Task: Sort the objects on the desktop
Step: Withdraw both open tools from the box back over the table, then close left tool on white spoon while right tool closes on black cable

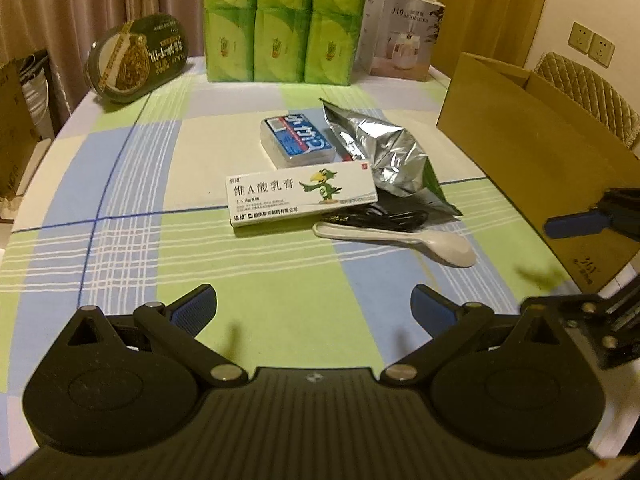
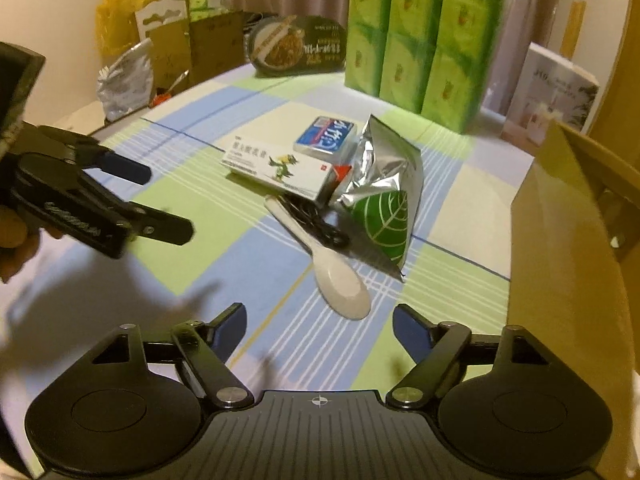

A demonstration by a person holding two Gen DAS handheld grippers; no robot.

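Note:
A small pile lies mid-table: a white ointment box [image 1: 300, 198] [image 2: 276, 168] with a green bird, a blue tissue pack [image 1: 298, 142] [image 2: 326, 136] behind it, a silver foil bag [image 1: 394, 160] [image 2: 384, 196] with a green leaf, a black cable [image 1: 380, 218] [image 2: 316, 220] and a white spoon [image 1: 404, 240] [image 2: 332, 276] in front. My left gripper [image 1: 314, 308] is open and empty, short of the pile; it also shows in the right wrist view [image 2: 160, 200]. My right gripper [image 2: 320, 328] is open and empty, just short of the spoon's bowl.
An open cardboard box [image 1: 532, 160] [image 2: 568, 248] stands at the table's right. Green tissue packs [image 1: 280, 20] [image 2: 420, 36], a dark noodle bowl [image 1: 138, 58] [image 2: 298, 46] and a white humidifier box [image 1: 404, 34] [image 2: 552, 96] line the far edge. Bags sit beyond the left edge.

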